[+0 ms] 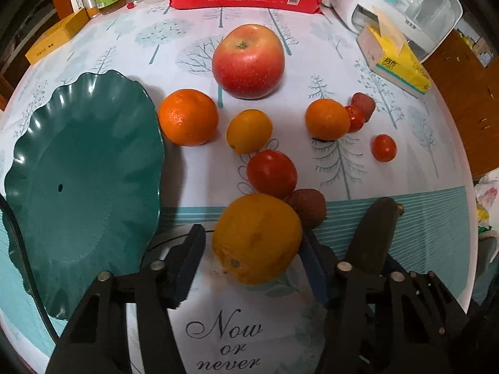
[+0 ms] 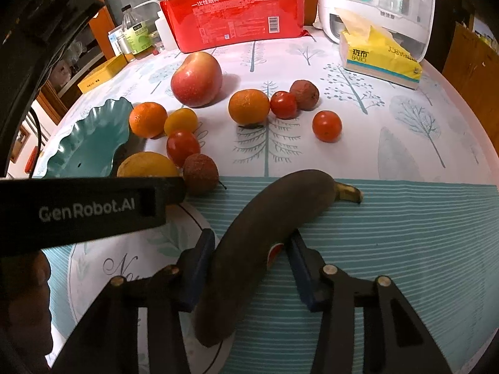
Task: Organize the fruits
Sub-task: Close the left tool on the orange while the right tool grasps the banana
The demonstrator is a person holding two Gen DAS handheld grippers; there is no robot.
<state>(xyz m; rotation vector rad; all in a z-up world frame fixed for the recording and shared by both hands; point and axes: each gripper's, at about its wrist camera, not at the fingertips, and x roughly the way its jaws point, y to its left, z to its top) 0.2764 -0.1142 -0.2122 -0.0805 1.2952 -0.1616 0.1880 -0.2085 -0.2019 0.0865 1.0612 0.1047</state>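
**Both grippers straddle fruit**

"GenRobot.AI" marks the left gripper (image 1: 252,249), fingers wide around the large yellow-orange citrus (image 1: 257,238) beside the scalloped green plate (image 1: 84,168). The right gripper (image 2: 251,260), half-open, flanks the dark brown banana (image 2: 265,233); contact unclear.

A round table draped in a white cloth printed with pale teal trees (image 2: 358,71) fills the scene under dim, warm indoor light. Behind it stand a brown wooden cabinet (image 2: 103,28) on the left and brown cardboard boxes (image 2: 471,59) on the right.
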